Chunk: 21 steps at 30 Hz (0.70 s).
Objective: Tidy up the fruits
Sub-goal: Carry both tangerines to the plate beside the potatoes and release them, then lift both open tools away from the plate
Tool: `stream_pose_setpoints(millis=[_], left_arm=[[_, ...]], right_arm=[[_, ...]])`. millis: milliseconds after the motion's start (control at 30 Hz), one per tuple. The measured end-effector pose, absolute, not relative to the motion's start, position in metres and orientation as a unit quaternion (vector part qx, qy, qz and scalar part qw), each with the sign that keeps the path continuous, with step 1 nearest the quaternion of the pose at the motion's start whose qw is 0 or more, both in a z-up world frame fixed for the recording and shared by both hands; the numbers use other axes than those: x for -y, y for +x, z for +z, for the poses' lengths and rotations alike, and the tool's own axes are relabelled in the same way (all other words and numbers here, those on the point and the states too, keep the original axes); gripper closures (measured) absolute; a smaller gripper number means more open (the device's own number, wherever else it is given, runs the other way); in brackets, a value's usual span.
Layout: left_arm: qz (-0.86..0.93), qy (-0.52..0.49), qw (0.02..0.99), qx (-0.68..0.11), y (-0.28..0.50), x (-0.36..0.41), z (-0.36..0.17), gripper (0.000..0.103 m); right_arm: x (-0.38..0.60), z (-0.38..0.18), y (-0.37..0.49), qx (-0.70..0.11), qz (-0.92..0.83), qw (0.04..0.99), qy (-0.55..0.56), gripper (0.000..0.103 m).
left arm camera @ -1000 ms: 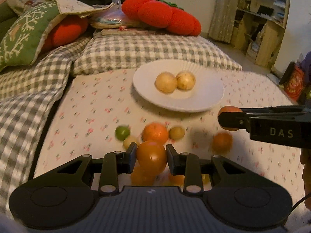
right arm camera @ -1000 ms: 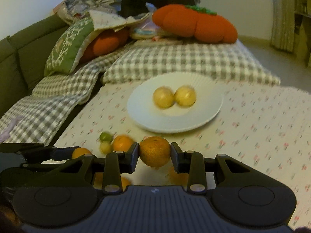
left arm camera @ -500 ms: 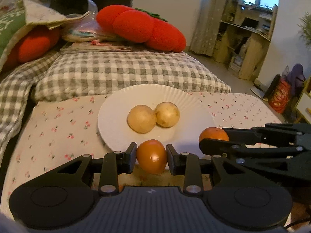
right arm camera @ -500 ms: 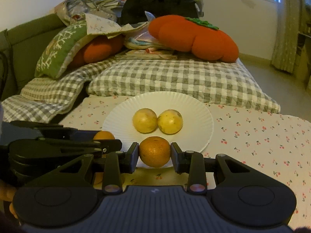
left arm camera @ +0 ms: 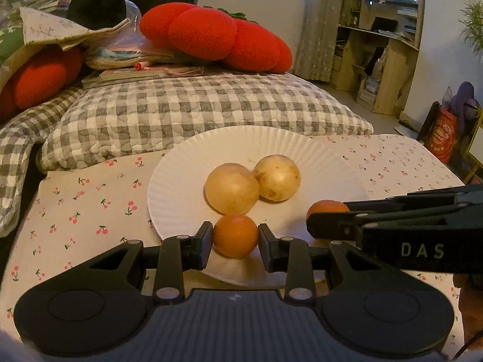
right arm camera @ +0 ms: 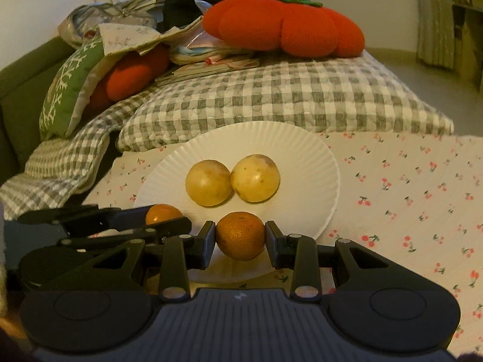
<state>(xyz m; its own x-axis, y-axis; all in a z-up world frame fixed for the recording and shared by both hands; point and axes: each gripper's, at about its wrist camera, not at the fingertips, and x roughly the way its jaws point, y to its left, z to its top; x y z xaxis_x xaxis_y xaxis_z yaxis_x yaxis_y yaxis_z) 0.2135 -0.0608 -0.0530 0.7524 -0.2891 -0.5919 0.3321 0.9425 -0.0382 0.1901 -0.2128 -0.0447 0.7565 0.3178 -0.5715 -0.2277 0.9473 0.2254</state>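
Left wrist: left tool grips orange, shelves visible | right wrist: right tool grips tangerine

The right gripper clamps a dimpled orange over the near rim of a white paper plate bearing two touching yellow fruits, with the left gripper alongside gripping a second orange.

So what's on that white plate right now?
Two yellowish round fruits sit touching on the plate. Each gripper, left and right, holds an orange over the near rim. The plate beneath those oranges is hidden.
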Motion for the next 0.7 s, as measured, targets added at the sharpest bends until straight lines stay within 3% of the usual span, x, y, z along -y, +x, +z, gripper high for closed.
stream_pose_setpoints(millis=[267,700], left_arm=[[-0.156,0.025,0.939,-0.306,0.210,0.054,-0.049,0.070],[-0.122,-0.035,0.940,-0.317,0.191,0.030,-0.032,0.048]], right_arm=[[0.210,-0.043,0.188,-0.320,0.146,0.933,0.078,0.070],[0.192,-0.023,0.172,-0.301,0.130,0.944,0.033,0.065]])
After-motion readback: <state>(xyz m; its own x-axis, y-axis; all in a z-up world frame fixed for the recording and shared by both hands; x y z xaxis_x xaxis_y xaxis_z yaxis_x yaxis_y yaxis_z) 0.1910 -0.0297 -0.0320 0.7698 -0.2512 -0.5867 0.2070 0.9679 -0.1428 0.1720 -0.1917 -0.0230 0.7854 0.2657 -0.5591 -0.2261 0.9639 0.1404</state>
